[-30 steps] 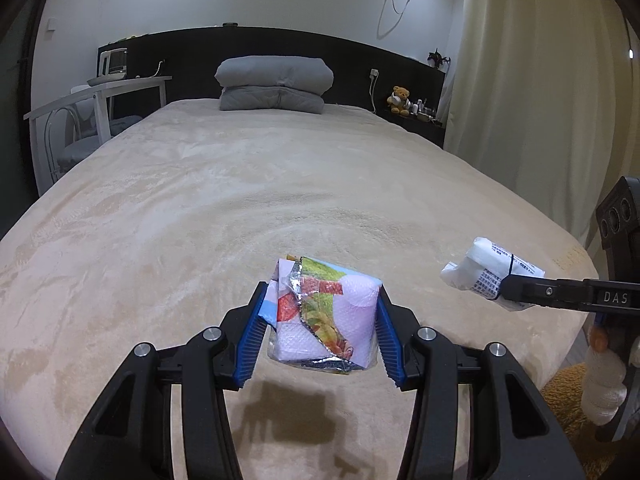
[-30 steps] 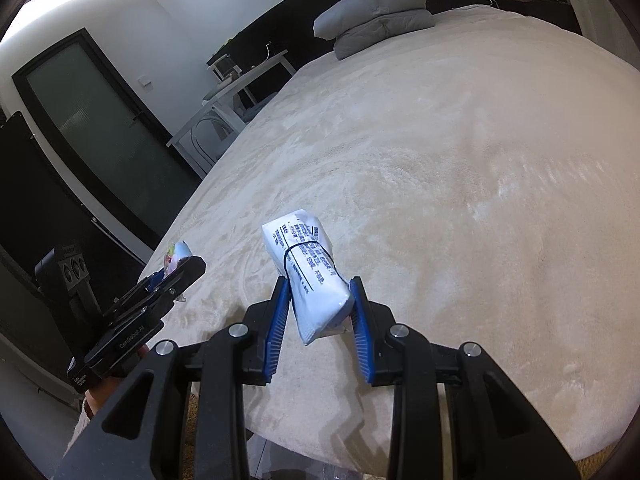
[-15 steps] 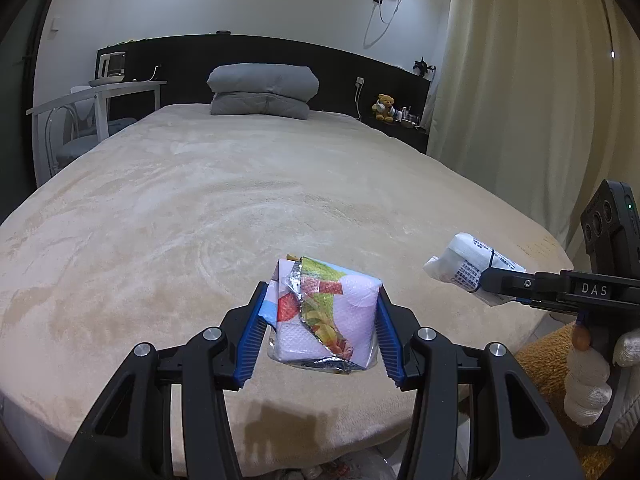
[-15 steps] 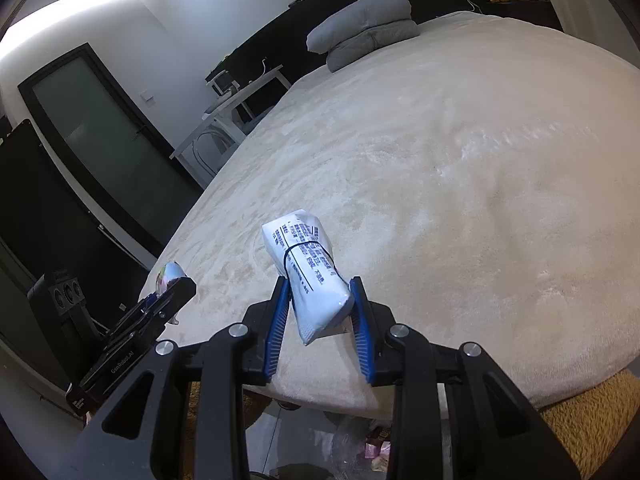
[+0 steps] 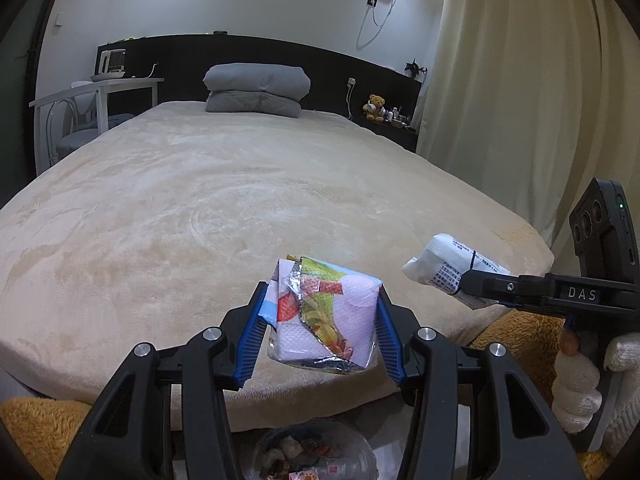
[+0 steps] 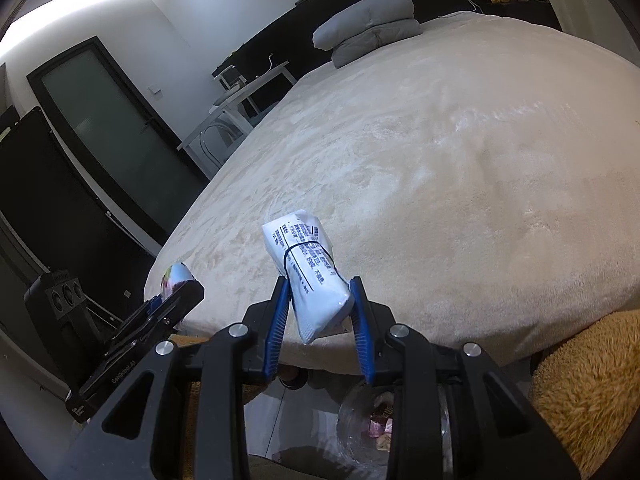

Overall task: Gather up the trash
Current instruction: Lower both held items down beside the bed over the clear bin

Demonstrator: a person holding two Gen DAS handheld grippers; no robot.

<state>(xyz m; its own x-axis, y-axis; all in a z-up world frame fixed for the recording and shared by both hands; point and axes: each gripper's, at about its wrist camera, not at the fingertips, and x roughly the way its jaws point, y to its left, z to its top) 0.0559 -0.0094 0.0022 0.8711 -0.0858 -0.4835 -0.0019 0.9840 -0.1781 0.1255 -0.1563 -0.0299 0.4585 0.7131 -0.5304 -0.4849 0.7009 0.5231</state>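
Note:
My left gripper (image 5: pixel 320 332) is shut on a torn colourful snack wrapper (image 5: pixel 326 314), held in the air over the foot edge of the beige bed (image 5: pixel 200 208). My right gripper (image 6: pixel 320 308) is shut on a white printed packet (image 6: pixel 310 272) that sticks up between its blue pads. In the left wrist view the right gripper (image 5: pixel 472 288) shows at the right with that packet (image 5: pixel 444 266). In the right wrist view the left gripper (image 6: pixel 180 292) shows at the lower left with the wrapper's tip (image 6: pixel 174 276). A clear bag of trash (image 5: pixel 312 454) lies on the floor below the bed edge, also seen as the bag (image 6: pixel 372 424) behind the right gripper.
A folded grey quilt (image 5: pixel 258 86) lies at the head of the bed. A white desk (image 5: pixel 96 92) stands to the left, curtains (image 5: pixel 512 100) hang on the right. A shaggy tan rug (image 6: pixel 584 384) covers the floor at the bed's foot. A gloved hand (image 5: pixel 580 384) holds the right gripper.
Both grippers have drawn back from over the bed toward its foot edge, each still holding its piece. The floor, the rug and the trash bag have come into view below.

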